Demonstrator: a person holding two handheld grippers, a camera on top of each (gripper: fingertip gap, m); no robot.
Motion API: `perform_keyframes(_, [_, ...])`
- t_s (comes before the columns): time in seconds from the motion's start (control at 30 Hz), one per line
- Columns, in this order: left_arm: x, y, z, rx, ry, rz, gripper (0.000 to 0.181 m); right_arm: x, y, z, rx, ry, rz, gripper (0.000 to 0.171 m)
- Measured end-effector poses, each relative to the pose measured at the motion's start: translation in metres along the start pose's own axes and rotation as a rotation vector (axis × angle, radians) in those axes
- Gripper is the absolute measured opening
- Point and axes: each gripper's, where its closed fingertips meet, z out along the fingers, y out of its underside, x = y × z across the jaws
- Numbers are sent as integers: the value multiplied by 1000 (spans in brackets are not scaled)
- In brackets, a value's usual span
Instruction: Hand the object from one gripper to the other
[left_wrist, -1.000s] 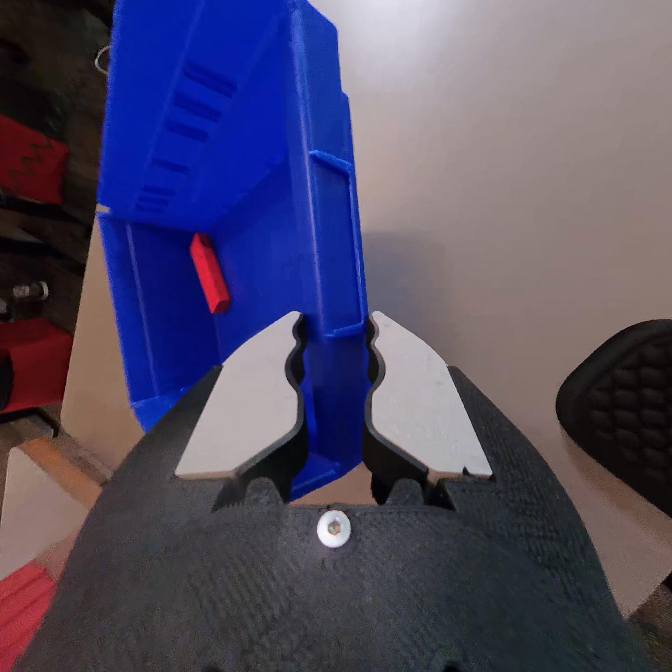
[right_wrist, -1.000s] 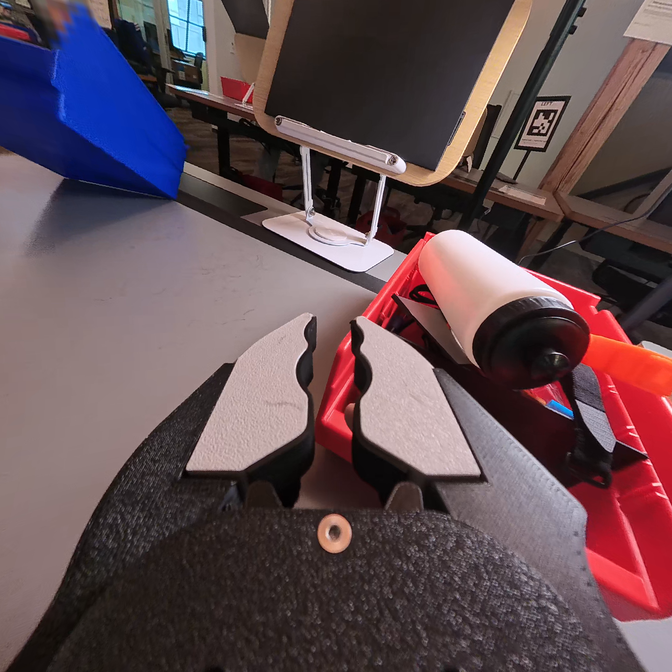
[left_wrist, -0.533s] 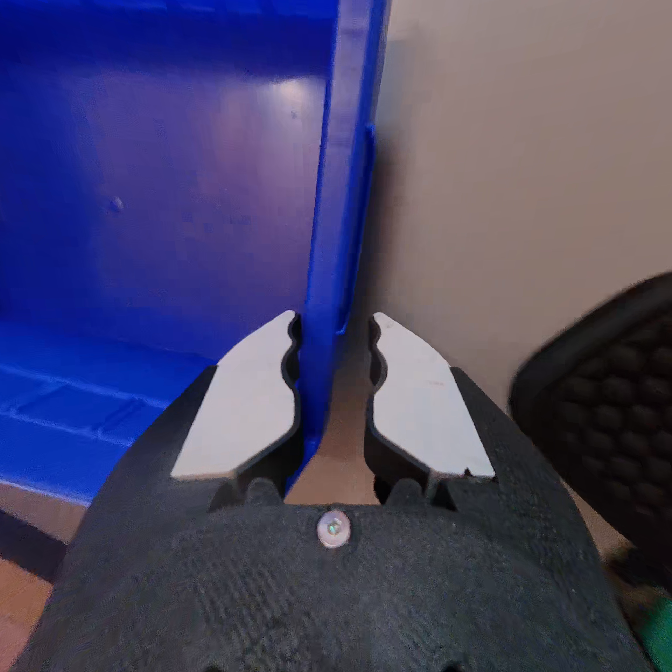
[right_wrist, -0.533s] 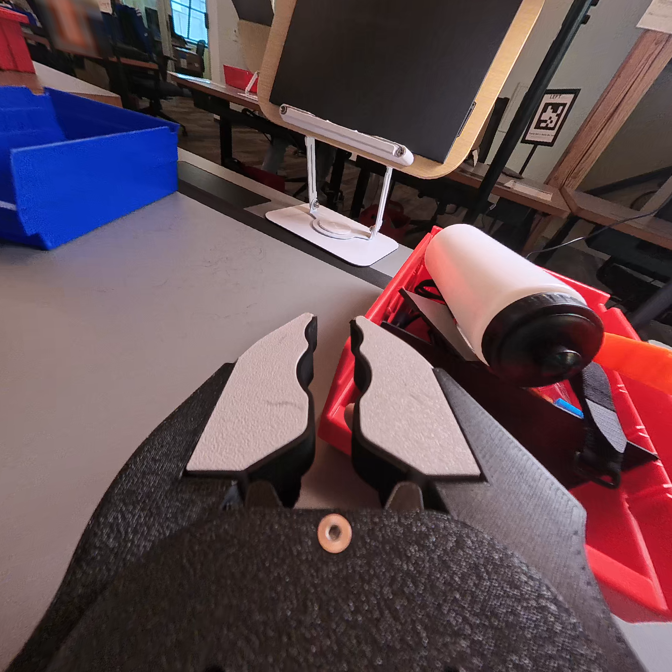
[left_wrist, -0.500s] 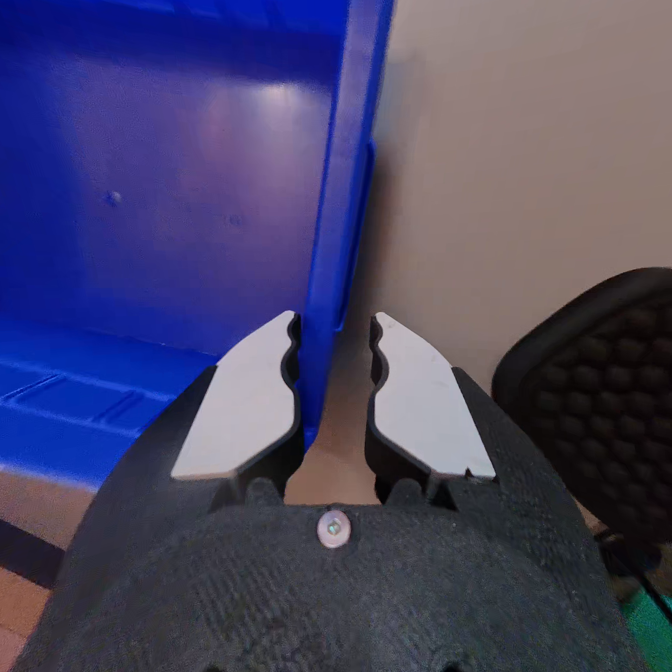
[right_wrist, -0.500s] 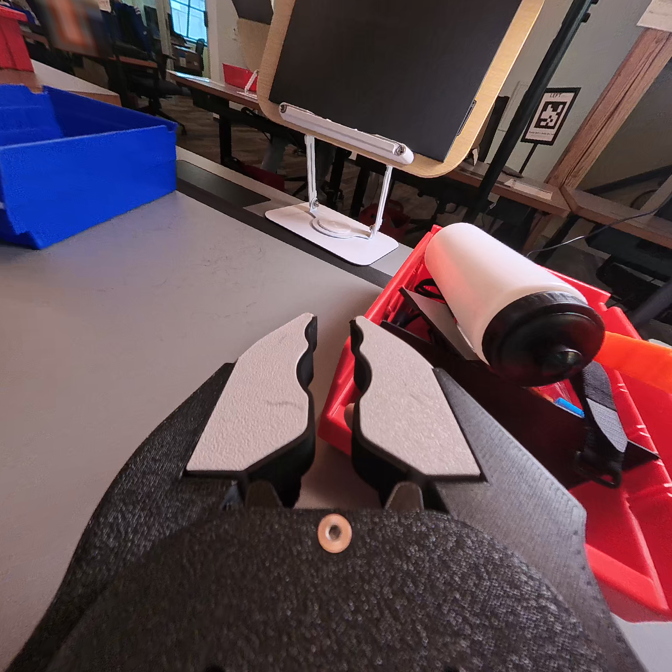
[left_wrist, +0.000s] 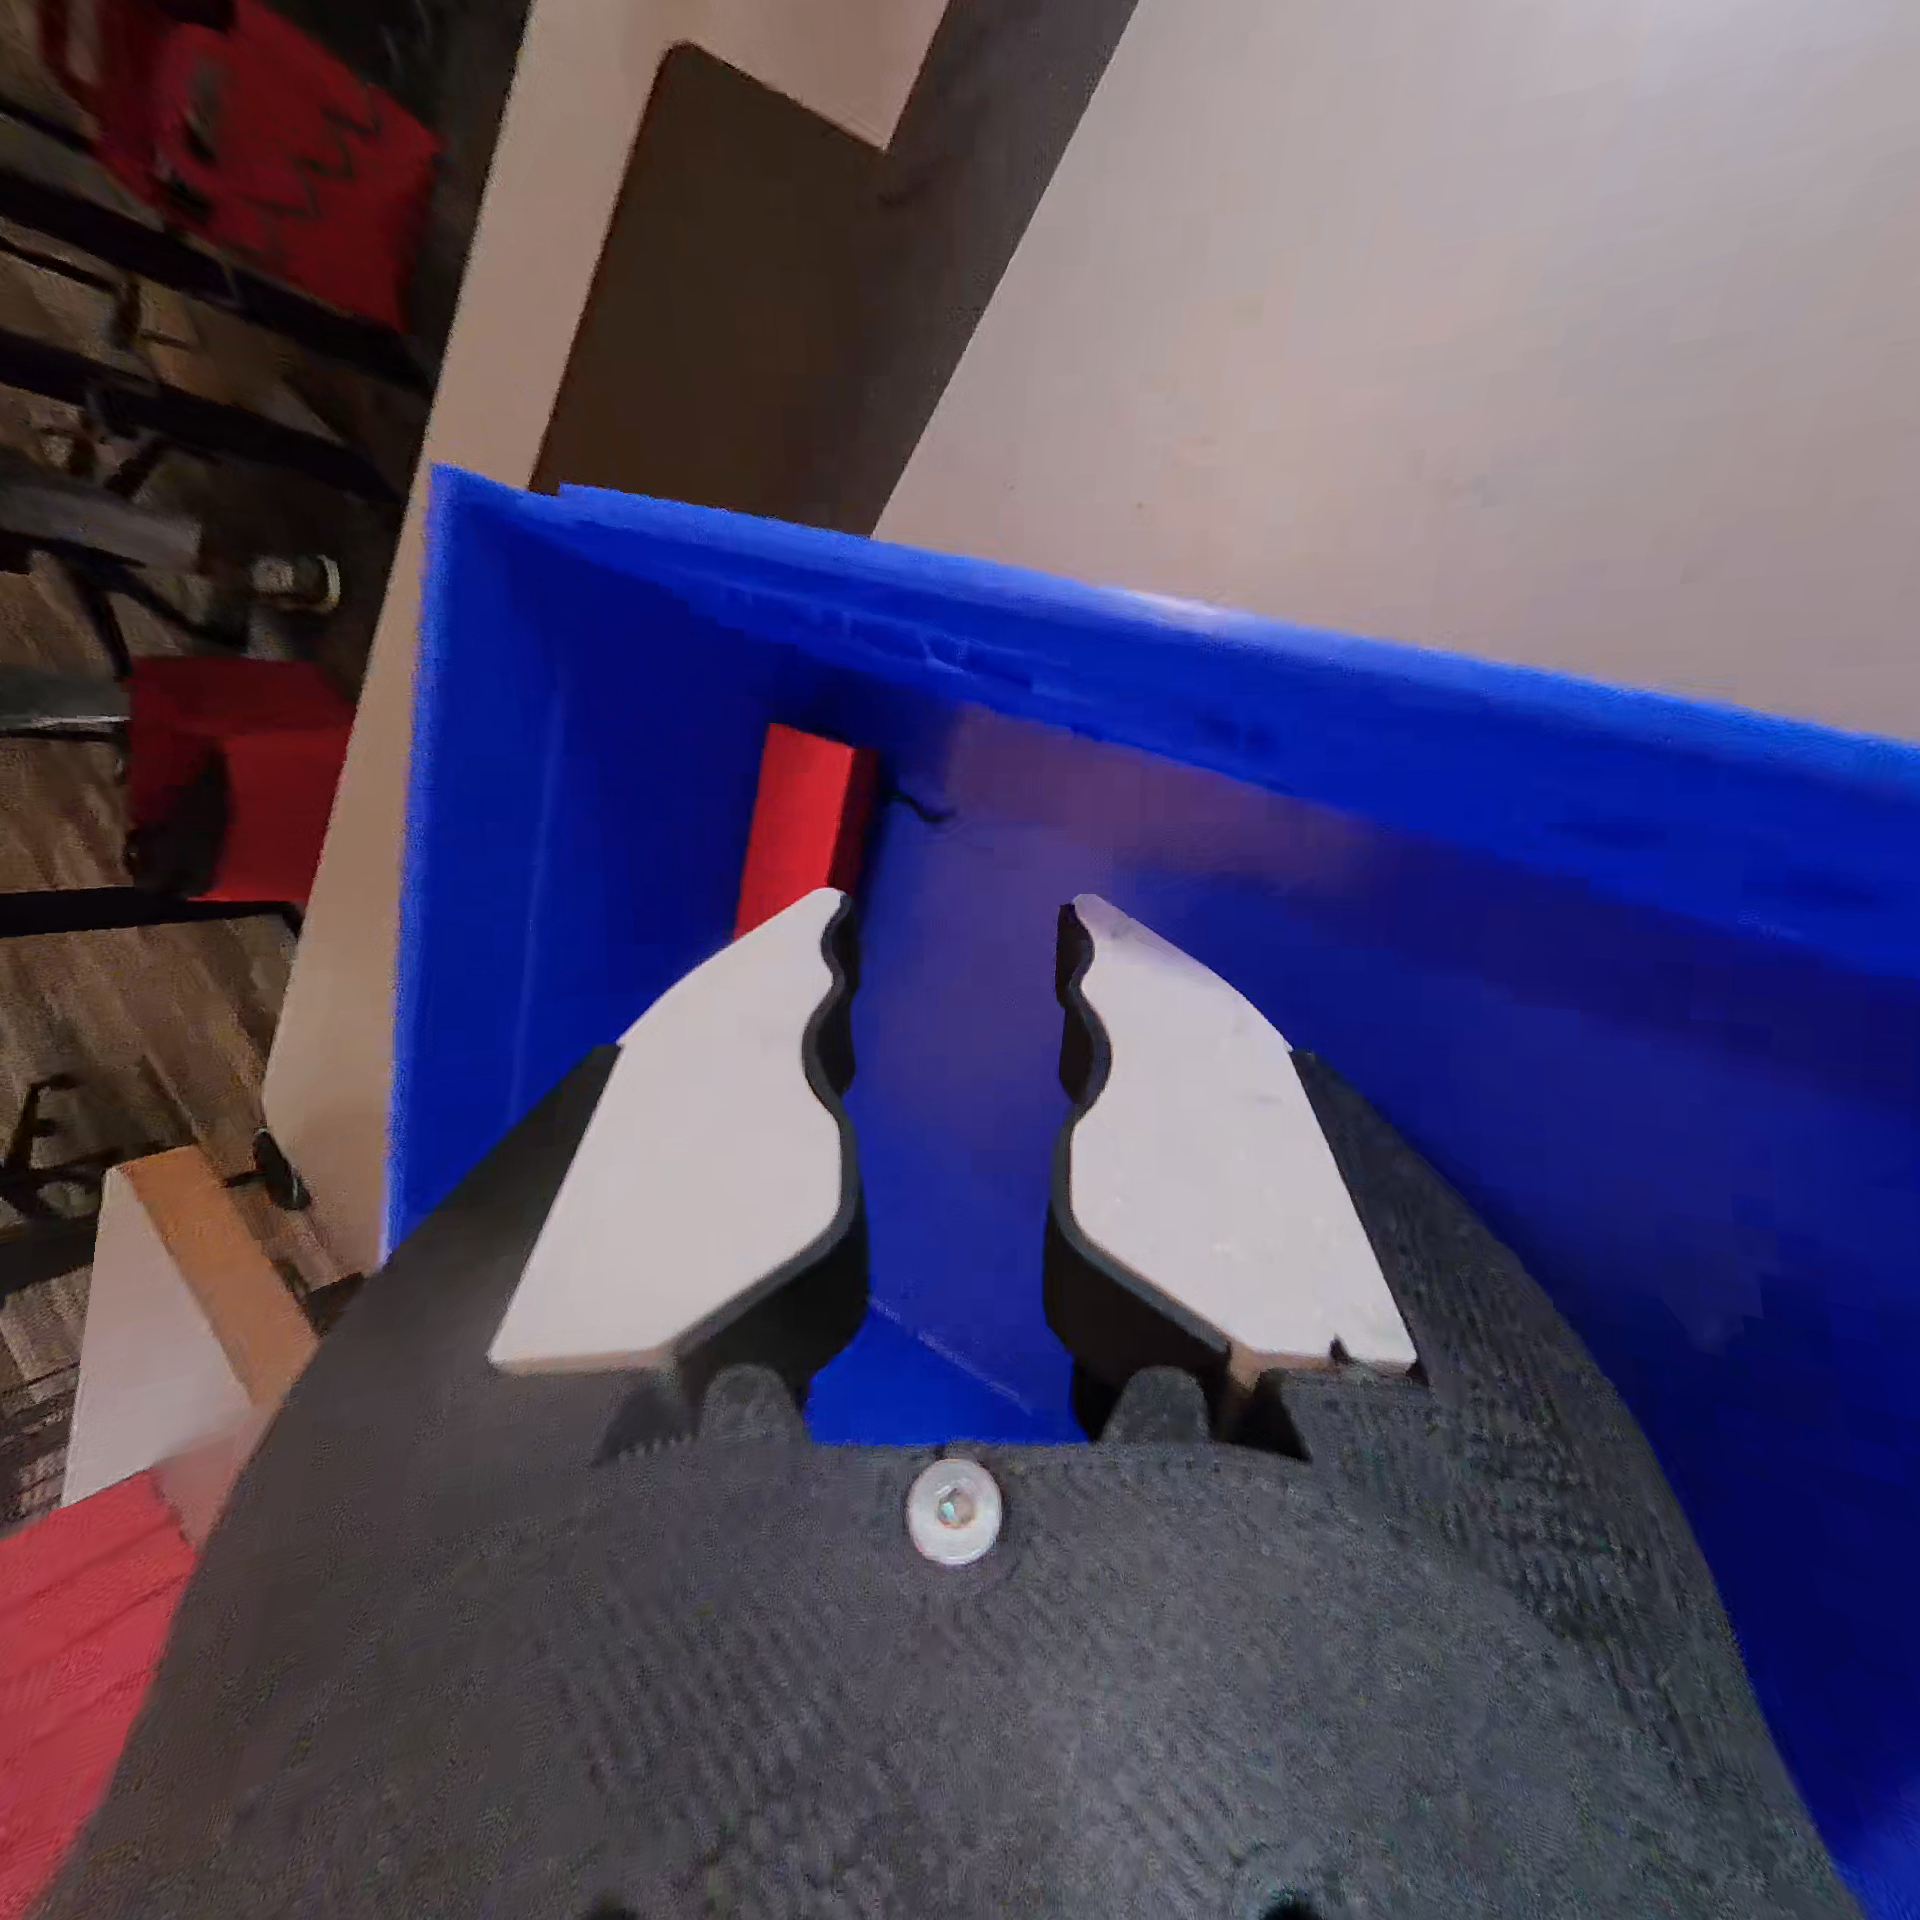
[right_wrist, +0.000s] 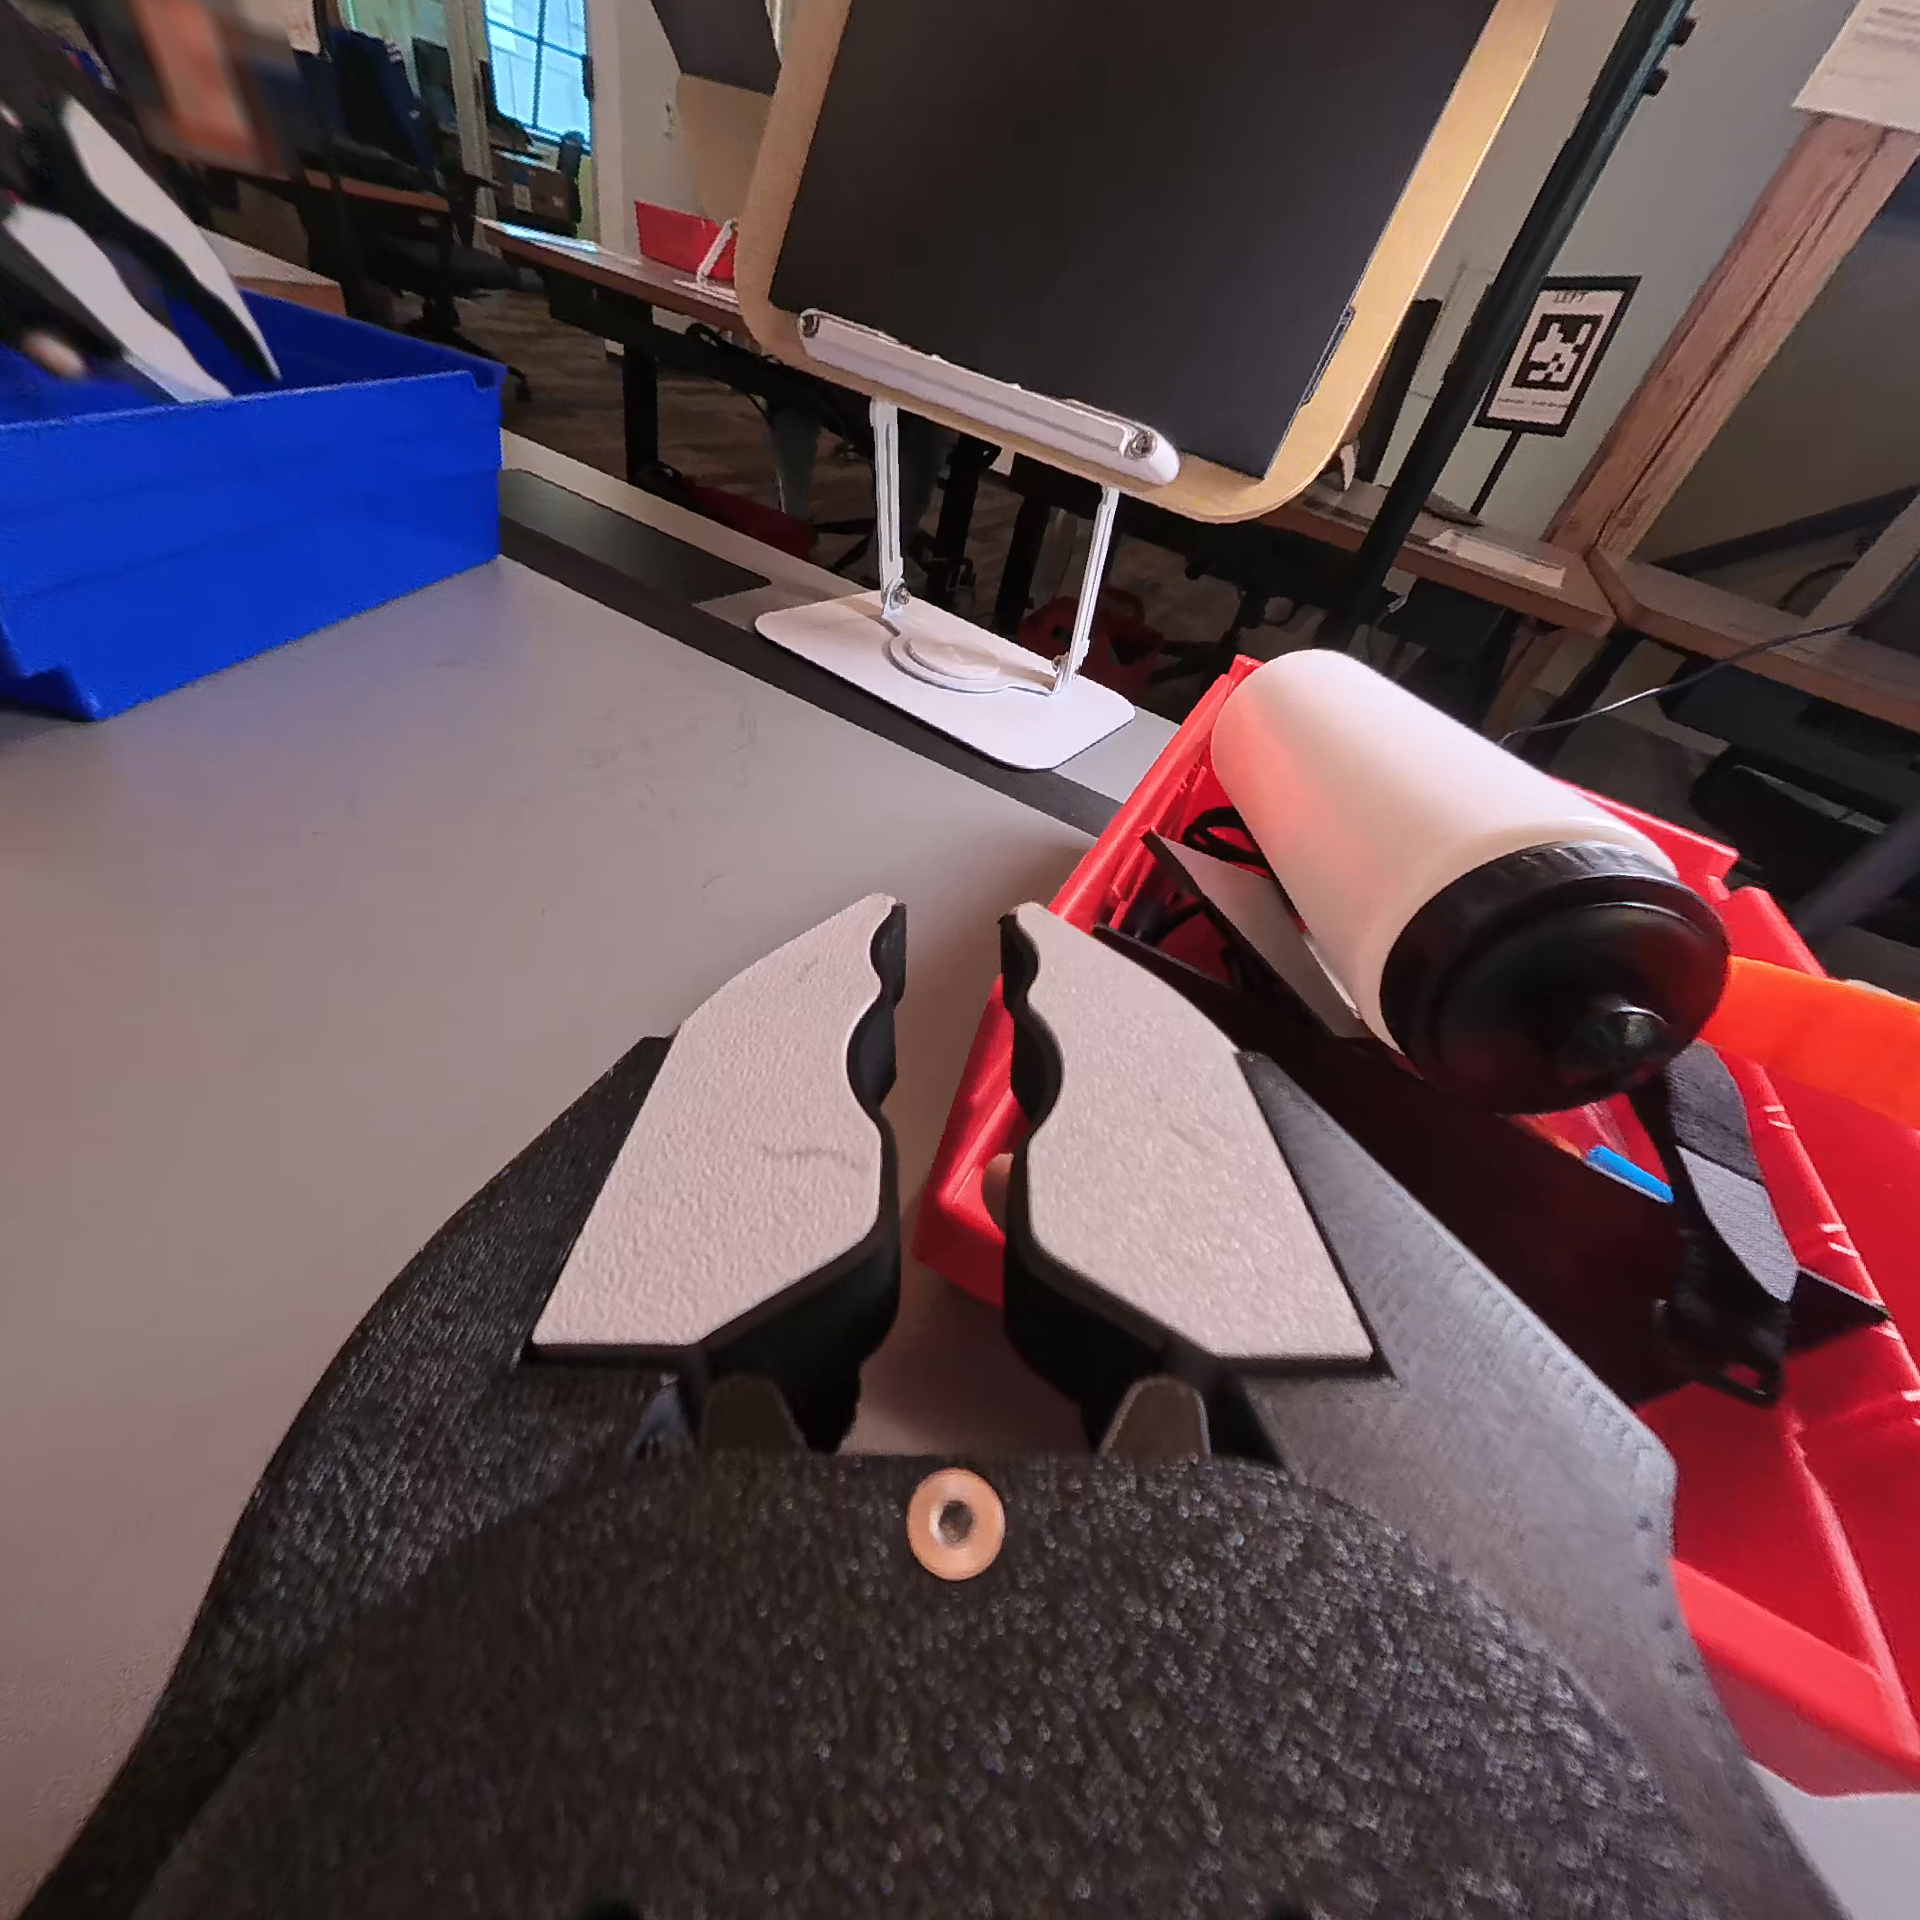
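Inside the blue bin (left_wrist: 1455, 935), the left gripper (left_wrist: 951, 925) gapes beside a red block (left_wrist: 800, 821).

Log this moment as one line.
left gripper: open, inside blue plastic bin | small red block: ungrasped | right gripper: open, empty

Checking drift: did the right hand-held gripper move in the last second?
No. The right hand-held gripper keeps its place beside the red bin, white bottle unchanged too.

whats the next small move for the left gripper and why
Probably ease the left gripper forward and leftward onto the red block. Its jaws are open and empty inside the blue bin, with the block just past the left fingertip, against the bin wall.
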Motion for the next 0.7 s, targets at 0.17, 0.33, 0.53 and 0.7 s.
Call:
perform_keyframes(0.17, [-13,13,58,-93,-20,-14,38,8,0,-6,13,18,23,17])
perform_keyframes(0.33, [-15,14,78,-76,-5,-38,18,12,3,-7,11,23,32,17])
perform_keyframes(0.53, [-21,6,56,-54,-11,-36,2,13,8,-6,-3,21,29,17])
perform_keyframes(0.7, [-42,-30,-18,167,-64,-140,1,11,10,-5,-5,15,43,17])
